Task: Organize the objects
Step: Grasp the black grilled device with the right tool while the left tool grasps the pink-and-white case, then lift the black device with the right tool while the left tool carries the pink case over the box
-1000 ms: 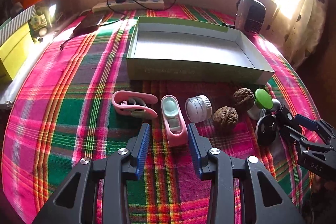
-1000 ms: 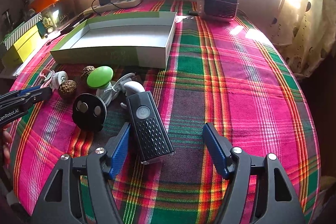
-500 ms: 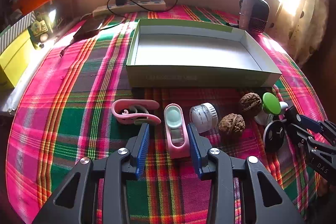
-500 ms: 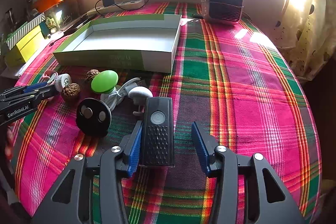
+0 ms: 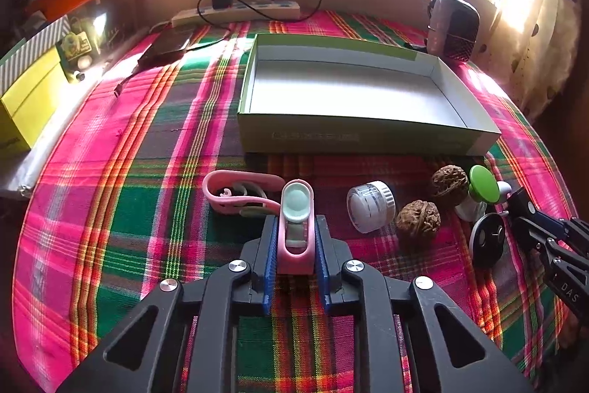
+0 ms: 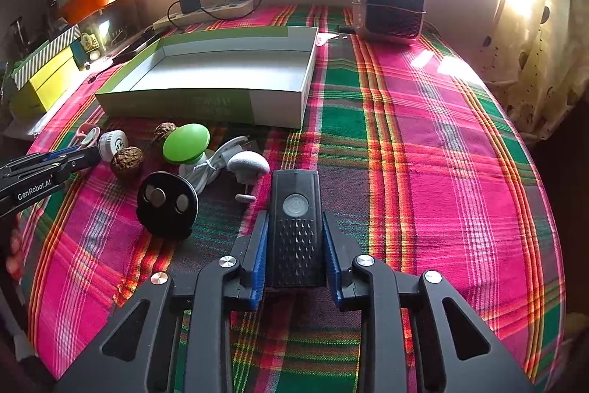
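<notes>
Fingers point(image 5: 270, 253) of the left gripper point(image 5: 294, 231) are clamping a pink case point(image 5: 296, 227); the right gripper point(image 6: 294, 227) has just been closing, now gripping a black remote point(image 6: 295, 227).

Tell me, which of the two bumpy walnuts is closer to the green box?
The walnut right beside the green-topped knob is closer to the green box. The other walnut lies nearer the camera, beside the white round cap.

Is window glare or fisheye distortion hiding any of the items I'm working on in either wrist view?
Left wrist view: the windows blow out the top right, but the pink case, walnuts and open box stay sharp; the edges bow strongly. Right wrist view: glare washes the curtain side and puts a bright patch on the tablecloth; the black remote reads clearly.
</notes>
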`<state>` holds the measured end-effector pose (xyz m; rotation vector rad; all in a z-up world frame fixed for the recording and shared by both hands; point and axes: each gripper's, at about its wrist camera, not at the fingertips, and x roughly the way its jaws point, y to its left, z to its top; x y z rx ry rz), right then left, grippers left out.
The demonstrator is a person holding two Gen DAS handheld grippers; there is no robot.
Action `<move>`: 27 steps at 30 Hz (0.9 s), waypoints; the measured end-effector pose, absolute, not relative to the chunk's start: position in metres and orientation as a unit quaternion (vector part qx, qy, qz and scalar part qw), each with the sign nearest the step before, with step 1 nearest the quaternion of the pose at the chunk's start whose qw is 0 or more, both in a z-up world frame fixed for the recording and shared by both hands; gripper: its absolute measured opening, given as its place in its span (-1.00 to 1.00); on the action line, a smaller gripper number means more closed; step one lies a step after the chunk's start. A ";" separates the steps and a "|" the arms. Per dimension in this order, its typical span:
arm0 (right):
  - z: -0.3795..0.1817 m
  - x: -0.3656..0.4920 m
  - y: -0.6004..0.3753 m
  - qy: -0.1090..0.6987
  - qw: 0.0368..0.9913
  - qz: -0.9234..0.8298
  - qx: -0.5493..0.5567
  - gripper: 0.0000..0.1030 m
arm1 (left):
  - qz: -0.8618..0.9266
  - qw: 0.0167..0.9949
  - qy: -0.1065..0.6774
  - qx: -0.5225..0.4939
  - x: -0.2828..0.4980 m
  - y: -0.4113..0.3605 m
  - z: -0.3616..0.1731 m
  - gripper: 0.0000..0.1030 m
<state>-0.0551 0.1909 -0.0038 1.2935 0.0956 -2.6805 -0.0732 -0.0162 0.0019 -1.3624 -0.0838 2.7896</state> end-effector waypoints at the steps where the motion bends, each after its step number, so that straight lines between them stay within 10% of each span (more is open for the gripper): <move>1: -0.004 -0.055 0.191 0.032 0.082 -0.897 0.433 -0.45 | 0.898 0.018 -0.028 -0.438 -0.073 -0.017 0.002 -0.69; 27: 0.013 -0.051 0.180 0.024 0.099 -0.904 0.414 -0.45 | 0.906 0.034 -0.023 -0.421 -0.059 -0.012 0.019 -0.70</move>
